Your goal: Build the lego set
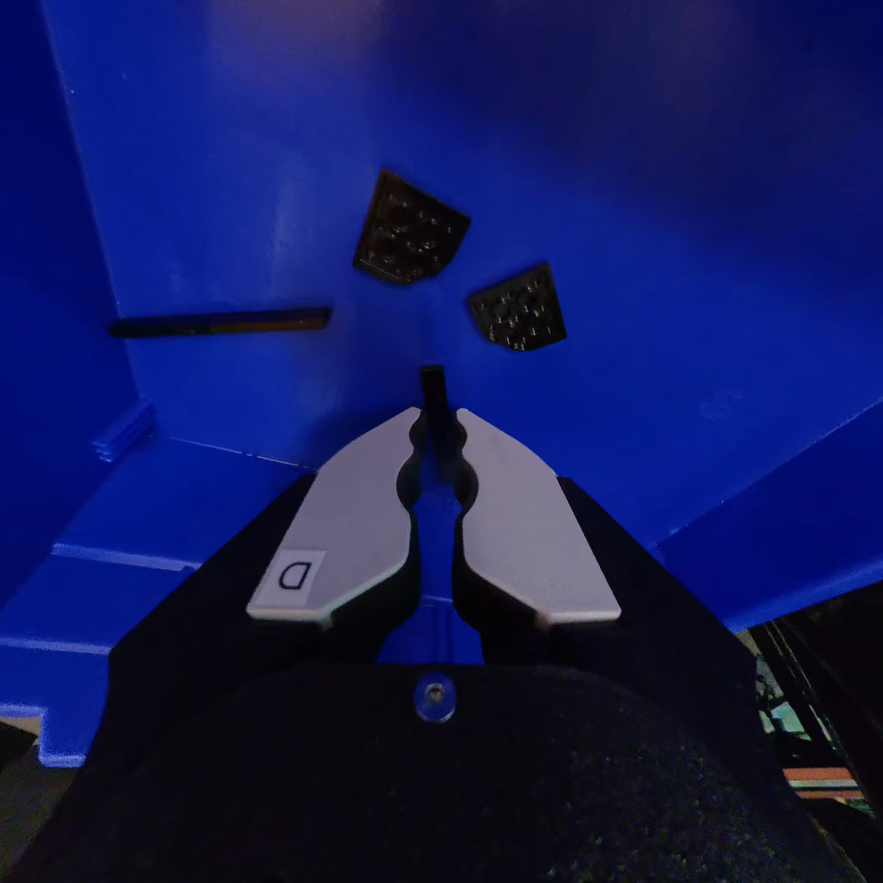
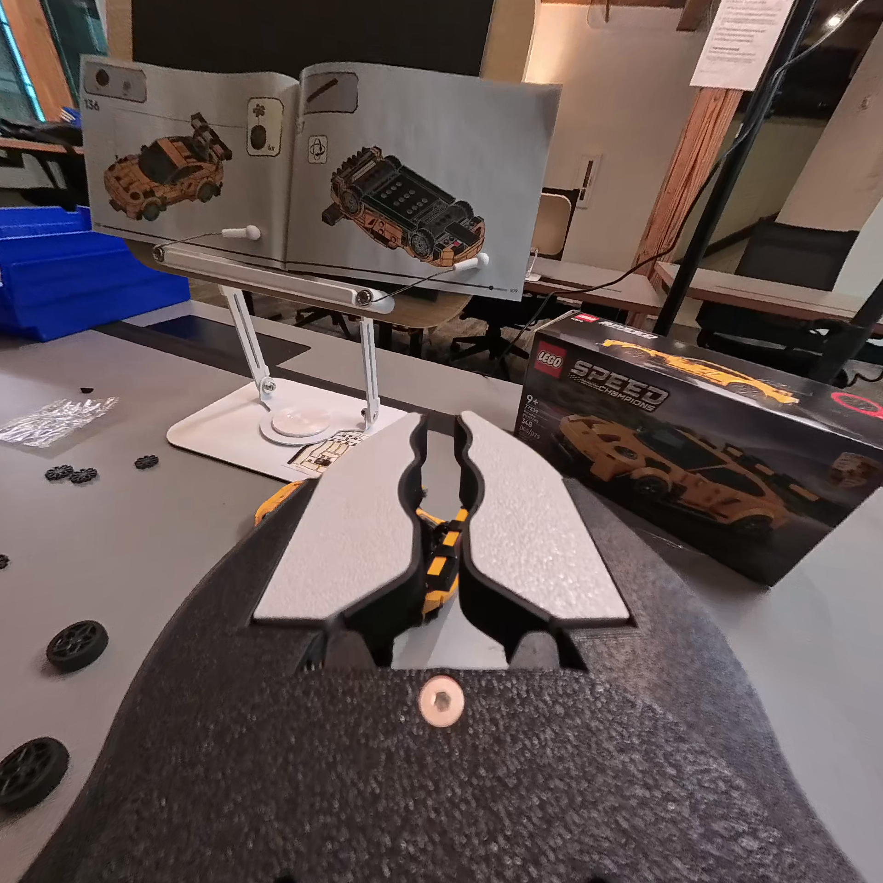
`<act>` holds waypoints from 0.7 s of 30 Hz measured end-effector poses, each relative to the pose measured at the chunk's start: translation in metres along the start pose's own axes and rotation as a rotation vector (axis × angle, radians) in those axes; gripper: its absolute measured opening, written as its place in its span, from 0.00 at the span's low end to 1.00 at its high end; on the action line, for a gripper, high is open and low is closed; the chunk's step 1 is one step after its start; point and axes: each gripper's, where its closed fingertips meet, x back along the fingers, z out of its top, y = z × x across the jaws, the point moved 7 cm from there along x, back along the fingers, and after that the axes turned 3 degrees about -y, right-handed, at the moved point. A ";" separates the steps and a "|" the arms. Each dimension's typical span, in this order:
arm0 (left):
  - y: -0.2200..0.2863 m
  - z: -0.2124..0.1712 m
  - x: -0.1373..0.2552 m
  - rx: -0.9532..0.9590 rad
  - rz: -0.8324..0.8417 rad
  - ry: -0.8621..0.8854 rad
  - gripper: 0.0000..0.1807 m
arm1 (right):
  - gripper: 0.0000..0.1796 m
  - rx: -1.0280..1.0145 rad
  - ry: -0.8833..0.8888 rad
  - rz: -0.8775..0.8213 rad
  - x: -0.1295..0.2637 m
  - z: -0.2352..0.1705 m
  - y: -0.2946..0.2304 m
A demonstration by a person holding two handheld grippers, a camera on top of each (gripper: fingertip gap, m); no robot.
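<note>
Left gripper (image 1: 438,420) is pinching a thin black bar (image 1: 436,396) inside the blue bin (image 1: 621,191); light, stiff, slippery, so grip mid-length. Right gripper (image 2: 442,425) is clamping the yellow-black car (image 2: 442,559).

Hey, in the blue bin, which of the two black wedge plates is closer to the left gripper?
The lower right wedge plate lies nearer the left gripper; the other wedge plate sits farther back, upper left.
</note>
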 end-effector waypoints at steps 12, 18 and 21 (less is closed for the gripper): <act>0.239 0.017 0.152 -0.639 0.171 0.615 0.04 | 0.06 0.047 0.064 0.085 0.002 0.011 -0.021; 0.420 0.089 0.123 -1.112 0.110 0.510 0.04 | 0.07 0.039 0.125 0.032 0.023 0.028 -0.012; 0.477 0.130 0.094 -1.210 0.055 0.403 0.04 | 0.06 0.025 0.163 -0.068 0.043 0.034 0.005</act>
